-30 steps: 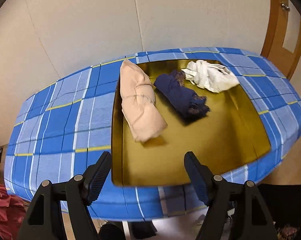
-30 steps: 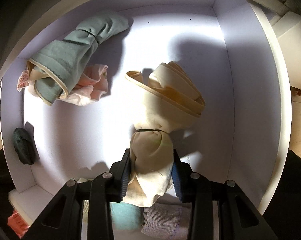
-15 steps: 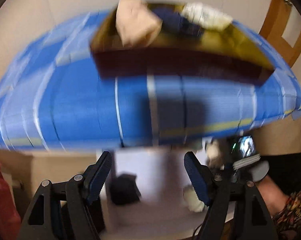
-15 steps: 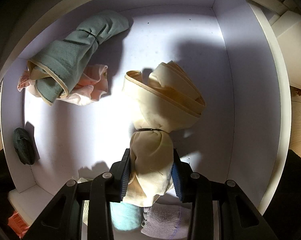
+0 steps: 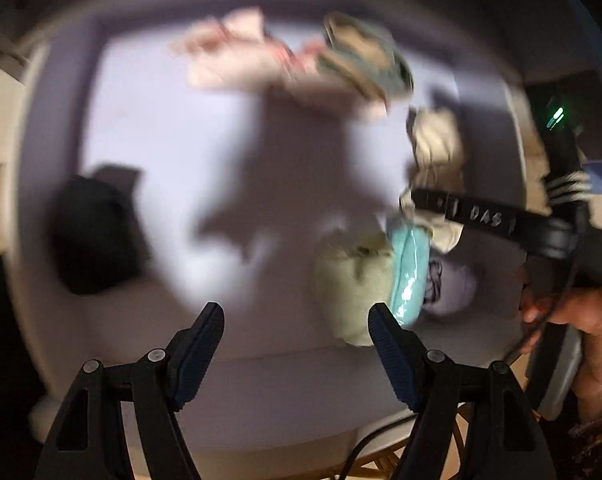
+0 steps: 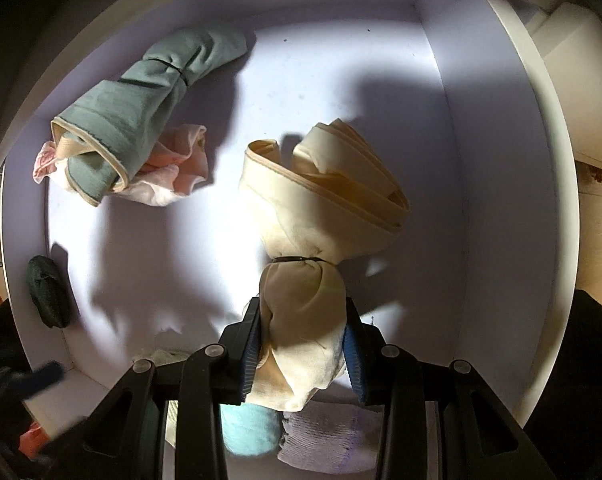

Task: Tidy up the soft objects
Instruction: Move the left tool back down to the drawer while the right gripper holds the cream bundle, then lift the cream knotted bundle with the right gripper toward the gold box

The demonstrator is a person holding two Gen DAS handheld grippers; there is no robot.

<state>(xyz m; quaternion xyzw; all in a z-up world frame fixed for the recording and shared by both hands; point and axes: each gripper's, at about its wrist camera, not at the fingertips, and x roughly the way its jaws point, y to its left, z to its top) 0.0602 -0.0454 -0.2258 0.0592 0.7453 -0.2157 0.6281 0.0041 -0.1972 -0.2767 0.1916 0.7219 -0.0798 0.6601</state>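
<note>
My right gripper (image 6: 303, 342) is shut on a cream cloth bundle (image 6: 321, 208) tied with a dark band, held over the floor of a white drawer (image 6: 493, 160). A grey-green rolled cloth (image 6: 141, 116) lies on a pink cloth (image 6: 173, 172) at the back left. My left gripper (image 5: 295, 342) is open and empty above the same drawer (image 5: 149, 128); this view is blurred. It shows the right gripper with the cream bundle (image 5: 437, 148) at the right.
A dark rolled item (image 6: 47, 292) lies against the left wall, also in the left wrist view (image 5: 93, 236). A turquoise roll (image 6: 251, 428) and a lilac roll (image 6: 329, 436) lie near the front edge. A pale bundle (image 5: 353, 276) sits beside them.
My left gripper has swung from the blue checked bed with the gold tray down over the white drawer. My right gripper still holds the cream bundle, almost unmoved.
</note>
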